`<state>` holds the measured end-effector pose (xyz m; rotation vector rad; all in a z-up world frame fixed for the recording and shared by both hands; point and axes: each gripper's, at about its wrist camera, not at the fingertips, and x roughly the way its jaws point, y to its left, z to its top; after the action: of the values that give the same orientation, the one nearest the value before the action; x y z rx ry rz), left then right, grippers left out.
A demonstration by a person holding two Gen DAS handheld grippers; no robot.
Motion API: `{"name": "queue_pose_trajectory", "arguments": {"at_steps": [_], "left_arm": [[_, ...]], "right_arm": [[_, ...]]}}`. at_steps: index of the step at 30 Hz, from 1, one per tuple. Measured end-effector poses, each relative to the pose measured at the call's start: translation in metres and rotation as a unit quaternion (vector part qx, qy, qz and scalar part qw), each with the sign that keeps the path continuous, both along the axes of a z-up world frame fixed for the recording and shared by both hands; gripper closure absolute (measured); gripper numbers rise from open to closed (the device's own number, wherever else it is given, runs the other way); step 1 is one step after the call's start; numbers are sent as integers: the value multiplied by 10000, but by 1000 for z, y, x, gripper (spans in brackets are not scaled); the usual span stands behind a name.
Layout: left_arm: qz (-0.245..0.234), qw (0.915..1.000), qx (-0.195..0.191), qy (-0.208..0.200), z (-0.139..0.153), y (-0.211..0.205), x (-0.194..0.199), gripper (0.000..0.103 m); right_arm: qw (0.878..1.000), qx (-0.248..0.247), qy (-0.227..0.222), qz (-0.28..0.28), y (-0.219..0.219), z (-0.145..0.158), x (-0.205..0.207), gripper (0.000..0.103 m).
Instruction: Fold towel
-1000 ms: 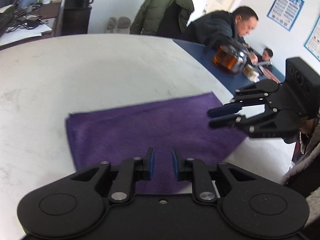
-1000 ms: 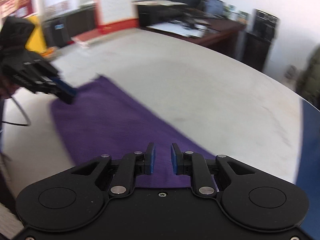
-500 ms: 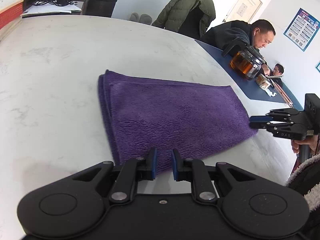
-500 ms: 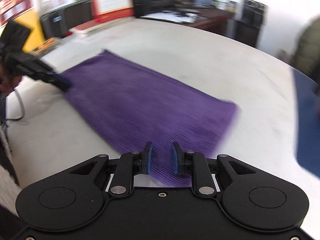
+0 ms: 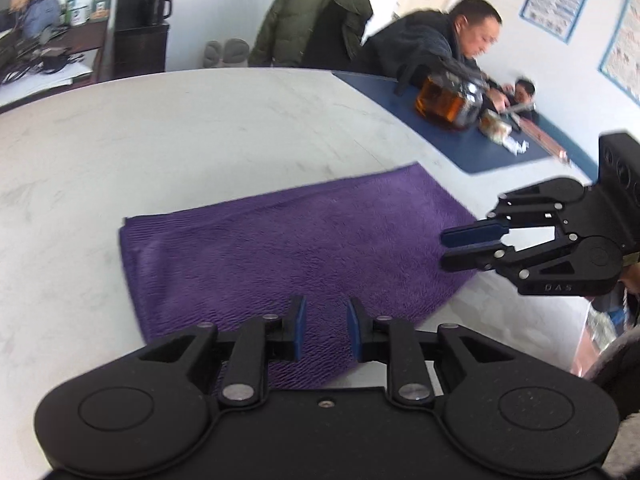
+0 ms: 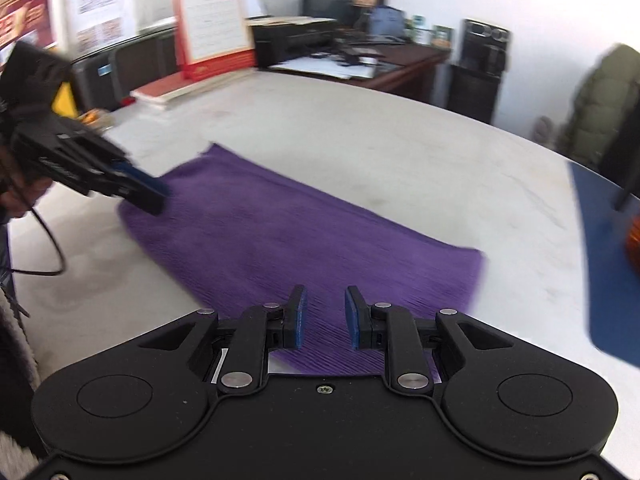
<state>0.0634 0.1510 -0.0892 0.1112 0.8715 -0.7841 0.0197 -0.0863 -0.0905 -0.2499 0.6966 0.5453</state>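
Purple towel [image 5: 296, 256] lies flat on table [image 5: 200, 128], long axis running between left gripper [image 5: 322, 330] and right gripper [image 6: 322, 317]. Each gripper's jaws slightly apart, empty, over their own end; neither nearer.

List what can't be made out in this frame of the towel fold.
- Towel near edge: left wrist view, hidden behind the left gripper; right wrist view, behind the right gripper.
- Number of folded layers: both views, blur hides the edges.
- Whether the left gripper's fingertips touch the towel: right wrist view, blurred.
- Posters: right wrist view, print too small and blurred.
- Teapot: right wrist view, cut off by the right edge.
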Motion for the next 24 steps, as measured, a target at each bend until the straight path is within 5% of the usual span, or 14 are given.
{"name": "queue_pose_trajectory", "arguments": {"at_steps": [9,24], "left_arm": [[597,9973,-404,167,-3,20,-14,83],[1219,9906,-599,-142,-12,49,47,82]], "right_arm": [[9990,42,421,104,-5,-6,-11,82],[9969,-40,487,-622,-22,-6,38,79]]}}
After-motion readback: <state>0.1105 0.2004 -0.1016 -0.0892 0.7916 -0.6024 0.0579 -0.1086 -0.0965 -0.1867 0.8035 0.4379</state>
